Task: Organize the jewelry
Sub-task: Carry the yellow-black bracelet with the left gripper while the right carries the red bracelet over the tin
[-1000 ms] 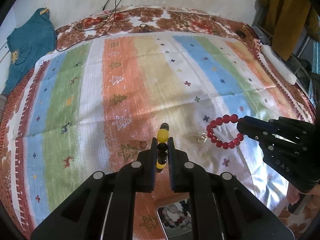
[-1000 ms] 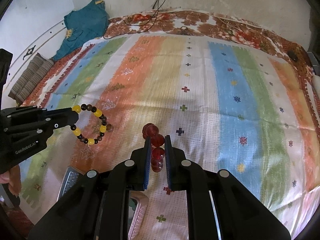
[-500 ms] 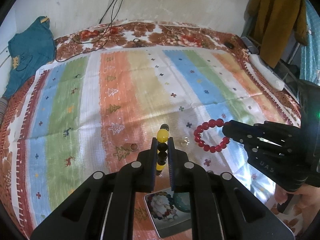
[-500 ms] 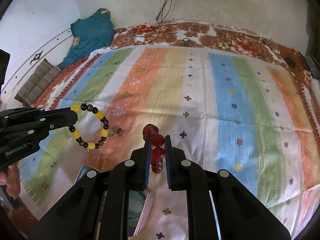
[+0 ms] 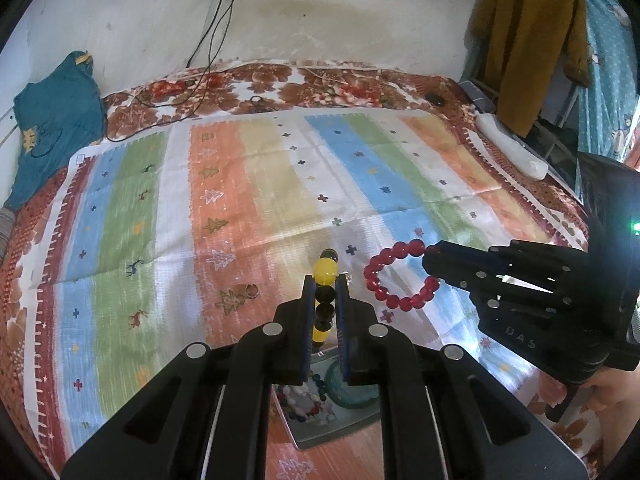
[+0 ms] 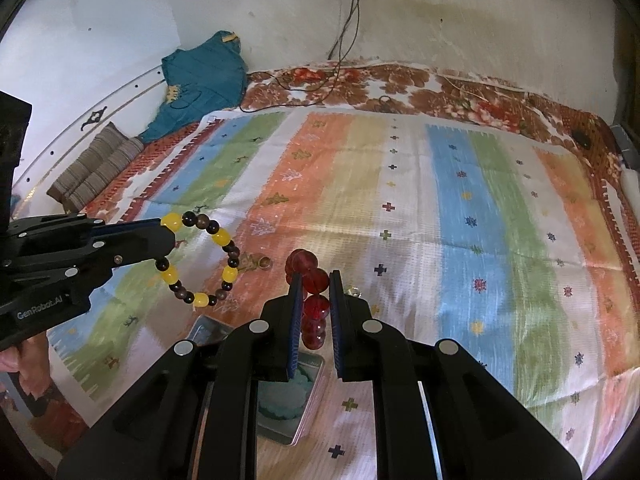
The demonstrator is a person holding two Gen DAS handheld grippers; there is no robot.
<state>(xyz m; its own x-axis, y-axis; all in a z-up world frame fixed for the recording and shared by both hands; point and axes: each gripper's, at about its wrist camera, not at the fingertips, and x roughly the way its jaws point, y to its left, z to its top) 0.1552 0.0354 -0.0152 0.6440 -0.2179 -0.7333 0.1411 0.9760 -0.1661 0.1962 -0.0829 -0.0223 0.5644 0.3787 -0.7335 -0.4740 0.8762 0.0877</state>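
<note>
Striped bedspread (image 5: 280, 184) with metal tin (image 5: 320, 420) below both grippers.
Left gripper (image 5: 325, 300) clamped on yellow-and-dark bead bracelet (image 6: 208, 256); right gripper (image 6: 314, 304) clamped on red bead bracelet (image 5: 396, 276).

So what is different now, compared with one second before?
Both grippers rose from the striped cloth; the metal tin came into fuller view below. Still clamped: the yellow-and-dark bead bracelet in the left gripper, the red bead bracelet in the right gripper.

Daylight from the right, glare near the bottom, slight motion blur, fisheye-bent dark corners.
</note>
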